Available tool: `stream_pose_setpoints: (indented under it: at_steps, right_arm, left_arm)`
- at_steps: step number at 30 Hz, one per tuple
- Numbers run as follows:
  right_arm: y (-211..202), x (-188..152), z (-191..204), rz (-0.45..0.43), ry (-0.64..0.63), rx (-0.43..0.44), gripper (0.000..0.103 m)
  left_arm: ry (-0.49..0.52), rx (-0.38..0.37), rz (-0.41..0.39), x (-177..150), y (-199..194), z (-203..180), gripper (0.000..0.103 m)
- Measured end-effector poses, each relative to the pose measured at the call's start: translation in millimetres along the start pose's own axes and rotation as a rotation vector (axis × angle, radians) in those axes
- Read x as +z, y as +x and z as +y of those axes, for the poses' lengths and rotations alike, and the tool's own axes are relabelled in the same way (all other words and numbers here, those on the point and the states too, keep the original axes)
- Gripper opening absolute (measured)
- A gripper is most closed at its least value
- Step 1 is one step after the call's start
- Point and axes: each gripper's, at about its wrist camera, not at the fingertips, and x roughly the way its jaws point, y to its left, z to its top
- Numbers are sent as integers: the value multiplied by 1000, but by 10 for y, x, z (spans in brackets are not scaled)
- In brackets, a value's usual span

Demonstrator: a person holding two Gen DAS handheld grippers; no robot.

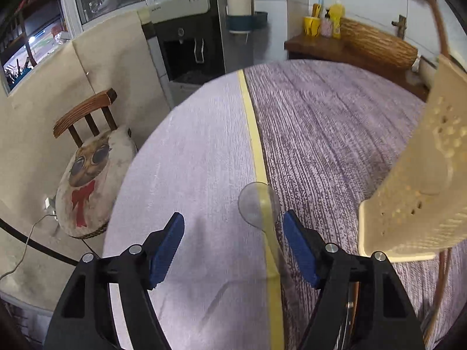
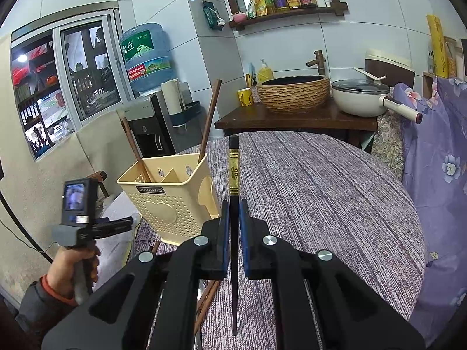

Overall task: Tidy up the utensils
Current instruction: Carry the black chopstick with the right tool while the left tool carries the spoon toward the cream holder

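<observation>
The cream utensil holder (image 2: 172, 195) stands near the table's (image 2: 321, 192) left edge with two brown chopsticks (image 2: 208, 122) leaning upright in its compartments. A black chopstick (image 2: 233, 175) with a gold band is pinched between the narrow jaws of the right gripper (image 2: 232, 227), pointing away over the table, just right of the holder. The left gripper (image 1: 233, 248) hangs wide and empty above a clear plastic spoon (image 1: 256, 207) lying on the yellow tape line (image 1: 251, 116), its bowl between the pads but untouched. Likely trouble: the thin, see-through spoon lies flat, so the pads may slide over it or knock it aside. More brown chopsticks (image 2: 207, 300) lie beneath the right gripper.
</observation>
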Motion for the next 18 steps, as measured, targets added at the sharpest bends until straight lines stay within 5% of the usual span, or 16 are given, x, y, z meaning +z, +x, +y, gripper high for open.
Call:
stream_pose_setpoints:
  at_steps: [3,9,11,18]
  right_arm:
    - [1,-5,3,-1,0,1,8]
    - [-13,-12,9,-3,2,4,8]
    - [-11,-17,2,0,9,5,8]
    - [-6,-27,9,1,12,9,8]
  left_arm:
    - [4,22,17,-11,108,-77,69]
    - [-18,14,32,13,225,-103,50]
    - [-20,-8,39,31,233,-121,36]
    - [-52,-41,41,38,237,-108,36]
